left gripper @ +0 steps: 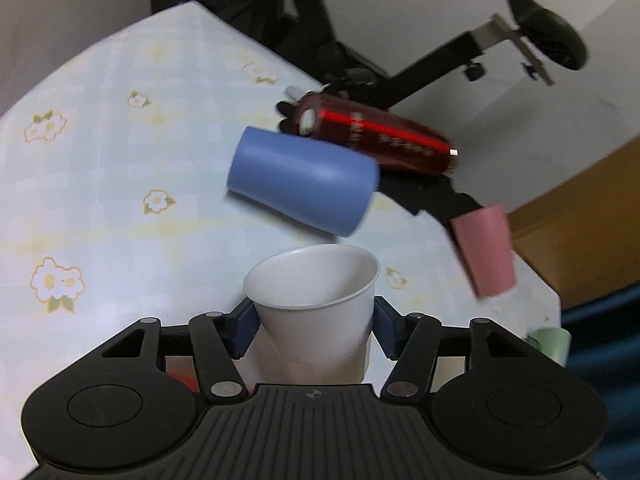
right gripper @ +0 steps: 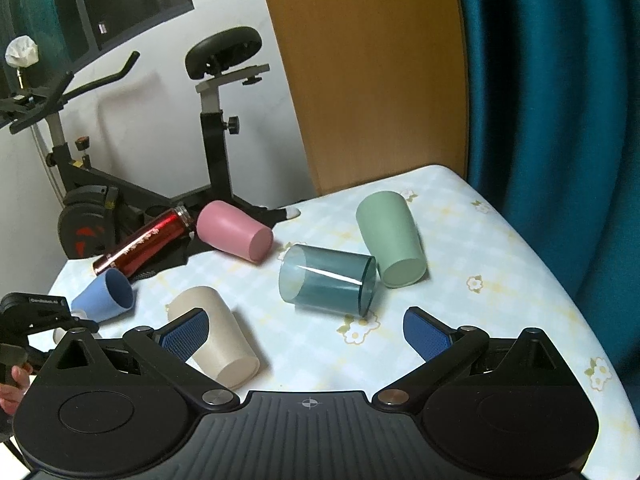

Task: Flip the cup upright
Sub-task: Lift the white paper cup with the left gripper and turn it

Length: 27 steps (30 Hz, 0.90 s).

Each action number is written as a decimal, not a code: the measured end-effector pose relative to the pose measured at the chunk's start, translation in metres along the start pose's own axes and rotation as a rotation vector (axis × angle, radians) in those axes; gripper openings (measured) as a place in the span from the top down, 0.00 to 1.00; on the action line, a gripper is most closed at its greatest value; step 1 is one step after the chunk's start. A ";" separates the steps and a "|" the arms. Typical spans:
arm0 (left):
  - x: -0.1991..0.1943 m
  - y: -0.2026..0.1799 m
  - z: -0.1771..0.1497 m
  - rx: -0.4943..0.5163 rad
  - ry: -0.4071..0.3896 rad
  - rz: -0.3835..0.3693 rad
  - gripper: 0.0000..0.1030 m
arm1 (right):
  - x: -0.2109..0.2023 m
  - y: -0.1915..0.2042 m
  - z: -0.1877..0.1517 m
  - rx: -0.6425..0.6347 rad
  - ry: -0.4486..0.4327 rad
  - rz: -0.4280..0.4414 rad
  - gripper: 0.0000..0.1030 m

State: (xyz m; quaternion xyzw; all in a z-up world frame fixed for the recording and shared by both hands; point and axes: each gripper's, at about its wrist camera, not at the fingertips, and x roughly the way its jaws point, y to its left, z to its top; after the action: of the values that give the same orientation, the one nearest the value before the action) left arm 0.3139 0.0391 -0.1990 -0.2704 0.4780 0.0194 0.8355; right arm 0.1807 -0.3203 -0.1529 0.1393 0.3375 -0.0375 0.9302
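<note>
My left gripper is shut on a white paper cup, its mouth open toward the camera's upper side, held over the floral tablecloth. A blue cup lies on its side just beyond it; it also shows in the right wrist view. My right gripper is open and empty above the table. A beige cup lies on its side by its left finger. A clear teal glass, a green cup and a pink cup lie on their sides farther off.
A red metal bottle lies at the table's far left edge on a black cloth; it also shows in the left wrist view. An exercise bike stands behind the table. A wooden panel and blue curtain are at the right.
</note>
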 end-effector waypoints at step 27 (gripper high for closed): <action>0.033 -0.081 -0.160 0.336 0.296 -0.102 0.40 | -0.060 -0.043 -0.022 0.005 -0.042 -0.076 0.00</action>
State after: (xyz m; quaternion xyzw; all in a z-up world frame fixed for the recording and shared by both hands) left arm 0.2291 -0.1126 -0.2544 -0.1513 0.5776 -0.1426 0.7894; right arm 0.1144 -0.3569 -0.1405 0.1279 0.3229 -0.0765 0.9346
